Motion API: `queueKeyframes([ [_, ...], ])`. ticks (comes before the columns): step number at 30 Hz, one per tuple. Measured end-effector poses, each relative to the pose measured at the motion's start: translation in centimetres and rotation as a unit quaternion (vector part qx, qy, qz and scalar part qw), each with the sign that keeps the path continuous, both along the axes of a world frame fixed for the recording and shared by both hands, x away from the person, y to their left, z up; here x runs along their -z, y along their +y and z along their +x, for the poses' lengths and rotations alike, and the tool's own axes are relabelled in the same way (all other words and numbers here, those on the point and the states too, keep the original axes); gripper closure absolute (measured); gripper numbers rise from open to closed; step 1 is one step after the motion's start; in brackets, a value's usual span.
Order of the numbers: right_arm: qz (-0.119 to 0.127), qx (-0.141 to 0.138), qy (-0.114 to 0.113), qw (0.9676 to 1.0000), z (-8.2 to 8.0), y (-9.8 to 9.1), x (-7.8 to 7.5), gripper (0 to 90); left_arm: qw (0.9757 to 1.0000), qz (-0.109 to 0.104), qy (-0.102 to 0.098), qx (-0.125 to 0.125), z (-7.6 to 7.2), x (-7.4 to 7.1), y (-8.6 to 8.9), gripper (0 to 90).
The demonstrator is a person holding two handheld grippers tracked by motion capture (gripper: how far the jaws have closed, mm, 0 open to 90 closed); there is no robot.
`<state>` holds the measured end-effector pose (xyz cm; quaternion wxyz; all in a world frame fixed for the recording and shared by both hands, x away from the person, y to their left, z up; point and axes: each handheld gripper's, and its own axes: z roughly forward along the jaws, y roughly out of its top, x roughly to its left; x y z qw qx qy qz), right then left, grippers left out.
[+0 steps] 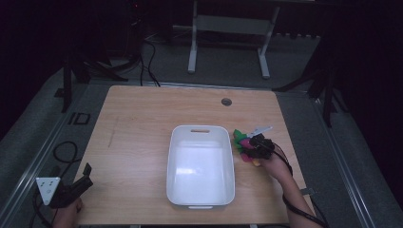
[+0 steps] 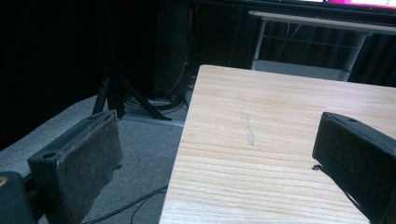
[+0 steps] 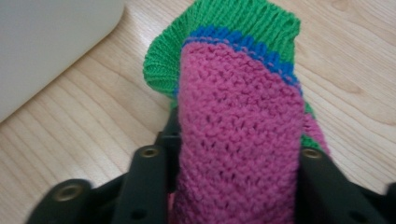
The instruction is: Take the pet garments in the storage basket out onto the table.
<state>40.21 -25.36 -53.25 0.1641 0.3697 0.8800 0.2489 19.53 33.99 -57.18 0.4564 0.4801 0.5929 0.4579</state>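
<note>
Right now my right gripper point(image 3: 233, 186) pinches a pink, green and blue knitted piece point(image 3: 238, 121), maybe a sock, just right of the white bin point(image 1: 200, 166), my left gripper point(image 2: 219, 158) spread at the table's point(image 1: 138, 123) near-left corner, no writing legible.

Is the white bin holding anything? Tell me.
No, the white bin is bare inside; the knitted piece sits beside it in the right claw.

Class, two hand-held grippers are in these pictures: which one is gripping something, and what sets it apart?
The right hand-held gripper, beside the white tub: its jaws clamp a pink, green and blue knitted piece. The left hand-held gripper stands open over the table edge.
</note>
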Motion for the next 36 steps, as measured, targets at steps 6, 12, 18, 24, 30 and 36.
queueKeyframes([
  [6, -0.001, -0.019, 0.008, 0.9998, -0.2, 0.2, -0.6, 42.2, 1.0000, -0.001, 0.001, 0.001, 0.0, 0.0, 0.1, 1.8],
  [12, 0.020, -0.017, -0.002, 0.9997, -0.9, -0.7, -2.7, 32.2, 1.0000, -0.001, 0.000, 0.001, 0.0, 0.0, 0.0, 1.8],
  [18, 0.045, -0.008, -0.013, 0.9989, -2.3, -2.4, -4.0, 25.3, 1.0000, -0.001, 0.000, 0.001, 0.0, 0.0, 0.0, 1.8],
  [24, 0.079, -0.021, -0.021, 0.9964, -4.3, -4.7, -4.1, 15.8, 1.0000, 0.000, -0.001, 0.000, 0.0, 0.0, 0.0, 1.8],
  [30, 0.106, -0.001, -0.029, 0.9940, -6.1, -6.9, -3.4, 13.4, 1.0000, 0.000, -0.001, 0.000, 0.0, 0.0, 0.0, 1.8],
  [36, 0.139, 0.034, -0.071, 0.9871, -8.0, -9.0, -2.4, 12.1, 1.0000, 0.000, -0.001, 0.000, 0.0, 0.0, 0.0, 1.8],
])
